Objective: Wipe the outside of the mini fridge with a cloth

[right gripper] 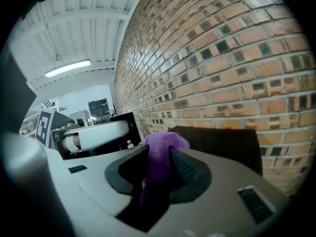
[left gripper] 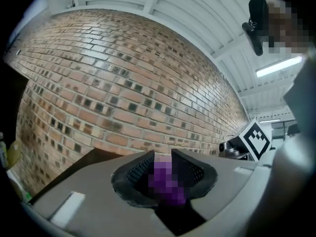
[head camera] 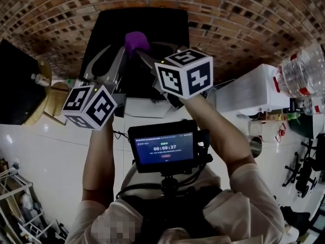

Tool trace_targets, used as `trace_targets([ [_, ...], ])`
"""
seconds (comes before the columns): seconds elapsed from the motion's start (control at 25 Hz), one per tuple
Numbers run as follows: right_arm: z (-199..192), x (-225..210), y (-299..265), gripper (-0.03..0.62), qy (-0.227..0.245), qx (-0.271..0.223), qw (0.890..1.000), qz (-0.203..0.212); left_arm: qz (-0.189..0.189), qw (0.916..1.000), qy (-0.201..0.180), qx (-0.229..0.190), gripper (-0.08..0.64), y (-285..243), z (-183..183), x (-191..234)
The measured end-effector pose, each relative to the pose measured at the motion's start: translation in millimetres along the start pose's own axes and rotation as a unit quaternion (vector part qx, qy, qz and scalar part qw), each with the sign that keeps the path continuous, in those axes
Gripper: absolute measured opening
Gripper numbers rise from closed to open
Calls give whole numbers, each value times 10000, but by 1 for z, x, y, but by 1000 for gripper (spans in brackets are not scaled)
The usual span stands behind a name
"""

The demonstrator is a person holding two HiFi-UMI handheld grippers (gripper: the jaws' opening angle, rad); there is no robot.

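The black mini fridge (head camera: 152, 24) stands against the brick wall, seen from above. A bunched purple cloth (head camera: 136, 40) is held over its top, and both grippers meet at it. My left gripper (head camera: 127, 51) comes in from the left and my right gripper (head camera: 145, 54) from the right. In the left gripper view the cloth (left gripper: 165, 181) fills the gap between the jaws of the left gripper (left gripper: 163, 174), partly under a mosaic patch. In the right gripper view the right gripper (right gripper: 158, 159) pinches the cloth (right gripper: 165, 142), whose top bulges above the pads, with the fridge's dark top (right gripper: 222, 137) behind.
A brick wall (head camera: 244, 14) runs behind the fridge. At the right stand a white appliance (head camera: 254, 88) and stacked water bottles (head camera: 302, 70). A black object (head camera: 15, 90) sits at the left. A chest-mounted monitor (head camera: 165, 147) is below the grippers.
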State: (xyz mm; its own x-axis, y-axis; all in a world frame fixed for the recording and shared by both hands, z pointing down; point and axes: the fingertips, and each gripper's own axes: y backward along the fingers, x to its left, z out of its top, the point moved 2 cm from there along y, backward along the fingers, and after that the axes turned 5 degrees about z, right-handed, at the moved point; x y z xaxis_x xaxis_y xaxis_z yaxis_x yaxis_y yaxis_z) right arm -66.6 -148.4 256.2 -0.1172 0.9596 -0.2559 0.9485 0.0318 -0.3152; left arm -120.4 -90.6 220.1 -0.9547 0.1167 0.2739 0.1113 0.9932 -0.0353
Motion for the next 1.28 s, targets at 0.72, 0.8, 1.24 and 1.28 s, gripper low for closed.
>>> trace_targets([
  [0.72, -16, 36, -27, 236, -129, -212, 9993, 272, 85, 9990, 243, 366, 140, 21, -17, 24],
  [0.8, -15, 35, -16, 274, -199, -322, 9983, 443, 146, 9986, 263, 425, 140, 19, -16, 24],
  [1.24, 8, 0, 34, 284, 171, -928, 9943, 494, 1152, 9735, -1107, 1635, 262, -5, -49, 20],
  [1.28, 8, -1, 32, 284, 208, -908, 9941, 552, 1250, 9702, -1166, 1719, 262, -6, -53, 22],
])
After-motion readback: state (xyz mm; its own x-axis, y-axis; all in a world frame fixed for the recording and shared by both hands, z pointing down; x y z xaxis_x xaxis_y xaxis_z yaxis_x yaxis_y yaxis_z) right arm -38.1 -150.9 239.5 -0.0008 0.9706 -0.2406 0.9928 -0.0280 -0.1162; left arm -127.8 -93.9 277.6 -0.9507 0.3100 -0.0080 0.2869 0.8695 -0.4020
